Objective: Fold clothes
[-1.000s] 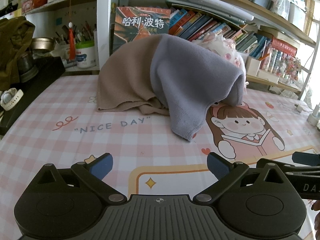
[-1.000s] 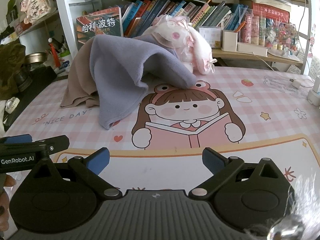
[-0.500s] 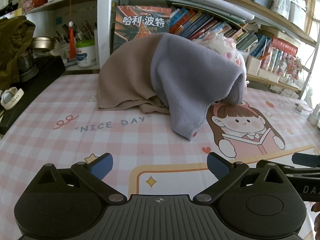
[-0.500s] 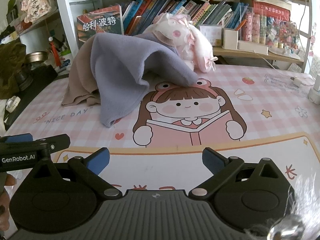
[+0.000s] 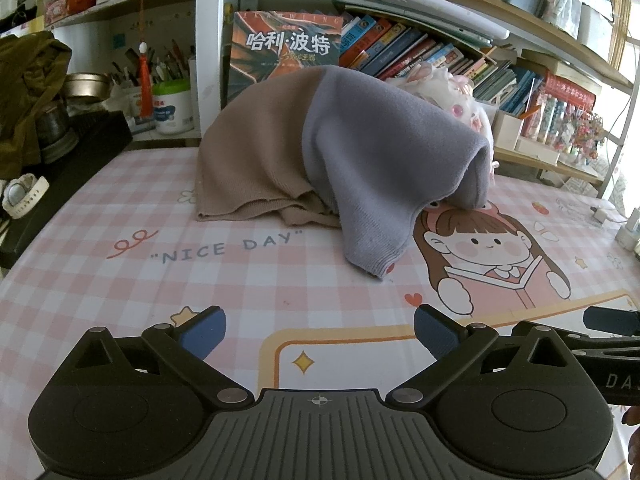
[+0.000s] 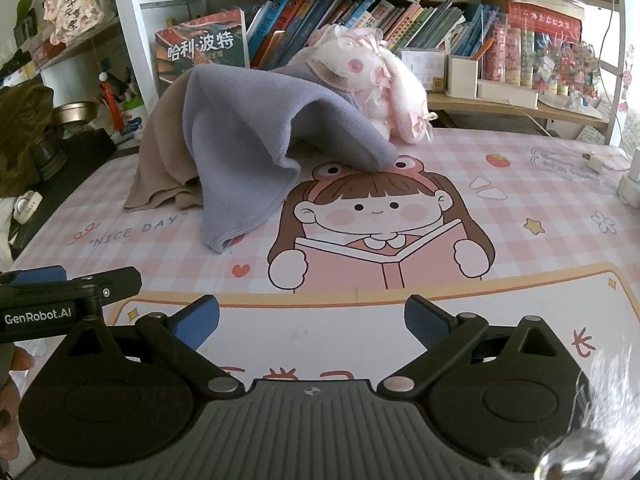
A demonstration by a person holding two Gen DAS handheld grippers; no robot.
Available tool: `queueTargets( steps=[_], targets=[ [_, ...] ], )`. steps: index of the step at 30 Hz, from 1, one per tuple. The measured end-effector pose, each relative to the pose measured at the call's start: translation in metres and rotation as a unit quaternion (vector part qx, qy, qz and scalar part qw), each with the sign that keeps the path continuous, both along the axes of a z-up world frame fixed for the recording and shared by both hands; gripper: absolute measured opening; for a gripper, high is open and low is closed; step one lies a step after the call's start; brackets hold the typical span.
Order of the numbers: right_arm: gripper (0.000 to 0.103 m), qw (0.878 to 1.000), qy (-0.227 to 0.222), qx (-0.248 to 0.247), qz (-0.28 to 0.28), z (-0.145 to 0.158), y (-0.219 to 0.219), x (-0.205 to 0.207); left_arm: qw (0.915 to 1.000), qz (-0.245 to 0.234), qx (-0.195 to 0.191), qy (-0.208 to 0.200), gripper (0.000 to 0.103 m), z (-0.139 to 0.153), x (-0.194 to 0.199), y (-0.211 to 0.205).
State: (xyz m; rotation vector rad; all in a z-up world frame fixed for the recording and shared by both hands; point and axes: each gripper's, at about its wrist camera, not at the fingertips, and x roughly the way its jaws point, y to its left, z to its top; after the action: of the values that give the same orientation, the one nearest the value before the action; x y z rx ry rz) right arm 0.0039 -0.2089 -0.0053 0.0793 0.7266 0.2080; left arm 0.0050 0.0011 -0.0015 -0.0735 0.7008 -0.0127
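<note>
A grey knit garment [image 5: 372,168] lies draped in a heap over a beige knit garment [image 5: 256,160] at the back of the desk; both also show in the right wrist view, the grey [image 6: 248,152] over the beige [image 6: 164,160]. My left gripper [image 5: 318,332] is open and empty, low over the desk mat, well in front of the heap. My right gripper [image 6: 312,320] is open and empty, level with the left one and to its right. Each gripper's side shows in the other's view.
A pink checked desk mat [image 5: 224,280] with a cartoon girl covers the desk. A white plush toy [image 6: 376,80] sits behind the clothes. Shelves with books [image 5: 288,48] stand at the back. A black block and a watch [image 5: 20,196] lie at left; chargers [image 6: 628,184] at right.
Both grippers have drifted slightly forward toward the heap. The clothes have not moved and the jaws stay open.
</note>
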Motion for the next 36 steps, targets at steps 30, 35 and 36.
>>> queueTargets(
  steps=[30, 35, 36],
  targets=[
    [0.1, 1.0, 0.007, 0.0, 0.005, -0.0017, 0.0015, 0.0012, 1.0, -0.003, 0.001, 0.005, 0.101, -0.0006, 0.0014, -0.0003],
    [0.1, 1.0, 0.008, 0.0, 0.006, -0.0017, 0.002, 0.0013, 1.0, -0.001, 0.002, 0.006, 0.101, -0.0011, 0.0023, 0.0001],
    [0.1, 1.0, 0.008, 0.0, 0.006, -0.0017, 0.0021, 0.0012, 1.0, -0.001, 0.002, 0.006, 0.101, -0.0011, 0.0022, 0.0]
  ],
)
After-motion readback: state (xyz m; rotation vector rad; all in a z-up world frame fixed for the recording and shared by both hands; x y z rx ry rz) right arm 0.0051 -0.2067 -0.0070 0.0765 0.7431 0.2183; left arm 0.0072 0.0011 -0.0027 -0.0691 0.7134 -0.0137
